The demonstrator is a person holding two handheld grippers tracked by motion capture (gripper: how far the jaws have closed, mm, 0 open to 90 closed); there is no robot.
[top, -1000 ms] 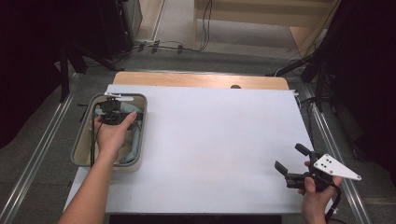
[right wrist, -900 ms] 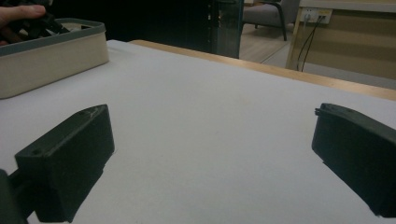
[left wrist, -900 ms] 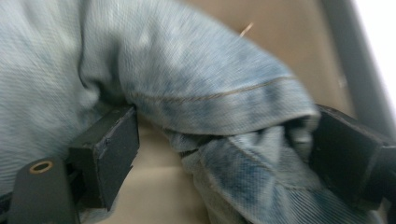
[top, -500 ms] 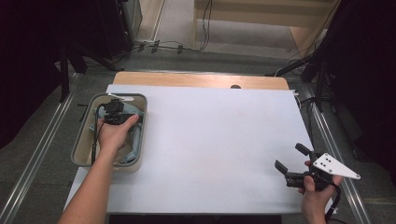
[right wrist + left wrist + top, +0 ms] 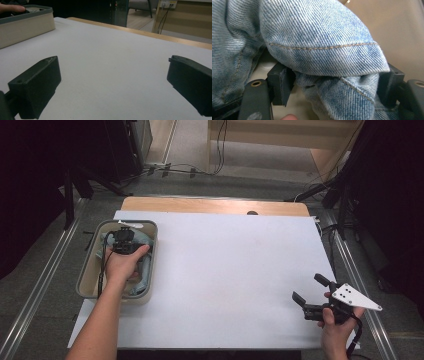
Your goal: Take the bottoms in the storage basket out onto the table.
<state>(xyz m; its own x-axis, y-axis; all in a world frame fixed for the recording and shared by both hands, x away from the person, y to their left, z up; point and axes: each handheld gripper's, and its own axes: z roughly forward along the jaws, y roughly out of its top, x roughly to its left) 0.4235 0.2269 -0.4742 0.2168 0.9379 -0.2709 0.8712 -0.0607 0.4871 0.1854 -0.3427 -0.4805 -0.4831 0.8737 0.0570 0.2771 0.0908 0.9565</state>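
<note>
Reaching into the beige bin [image 5: 85, 287], the left claw [image 5: 124, 240] stood with its jaws spread around a bunched fold of denim cloth [image 5: 322, 52], the fabric lying between the pads, which were not yet pressed shut on it. Compared with a second before, this claw had crept slightly deeper over the cloth, suggesting a grasp was imminent. Well apart, the right claw [image 5: 312, 295] remained spread and idle above the white table [image 5: 225, 265].
</note>
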